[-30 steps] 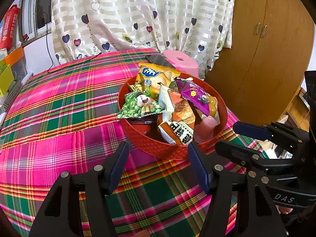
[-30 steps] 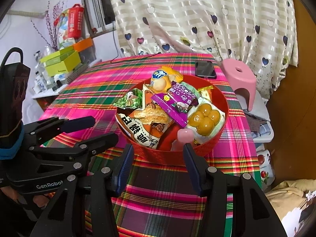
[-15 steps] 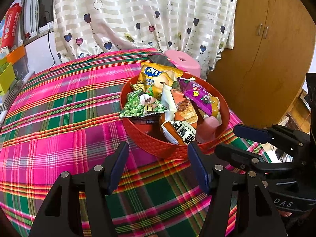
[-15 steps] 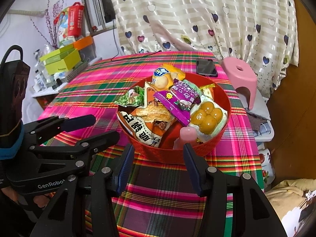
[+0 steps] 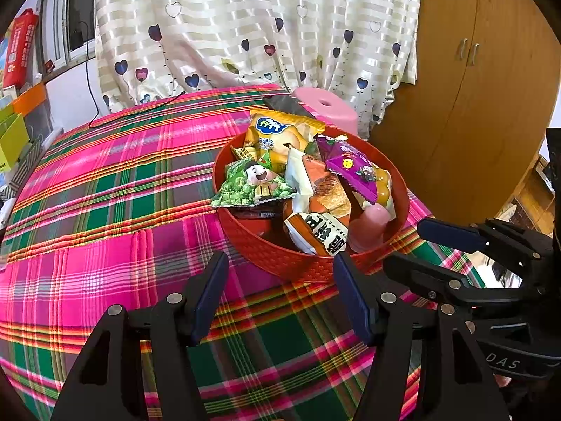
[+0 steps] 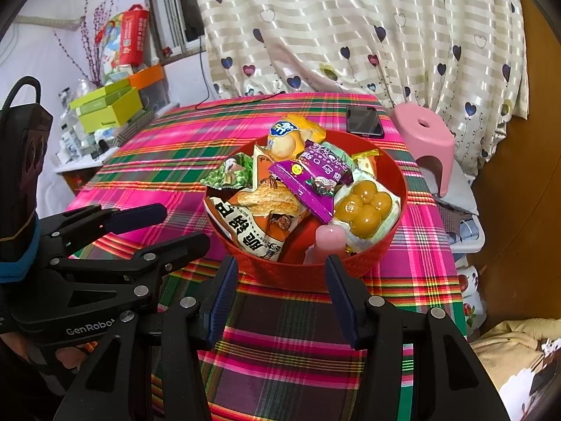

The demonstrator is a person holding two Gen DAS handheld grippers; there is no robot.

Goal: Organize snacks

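Observation:
A red bowl (image 5: 280, 263) (image 6: 392, 245) full of snack packets stands on the plaid tablecloth (image 5: 105, 210). In it lie a green pea packet (image 5: 252, 186), a yellow packet (image 5: 277, 133), a purple packet (image 6: 305, 182), a pack of yellow balls (image 6: 364, 207) and a pink jelly cup (image 6: 329, 238). My left gripper (image 5: 280, 298) is open and empty just short of the bowl's near rim. My right gripper (image 6: 277, 291) is open and empty, also just short of the bowl. Each gripper shows in the other's view, the left (image 6: 164, 228) and the right (image 5: 410, 249).
A black phone (image 6: 363, 121) lies on the cloth behind the bowl. A pink stool (image 6: 424, 133) stands past the table's far corner. Green and orange boxes (image 6: 108, 105) sit on a shelf at left. A wooden wardrobe (image 5: 473, 87) stands at right.
Both grippers have drifted slightly, so the bowl sits a little differently in view. Both stay open and empty. The snacks have not moved.

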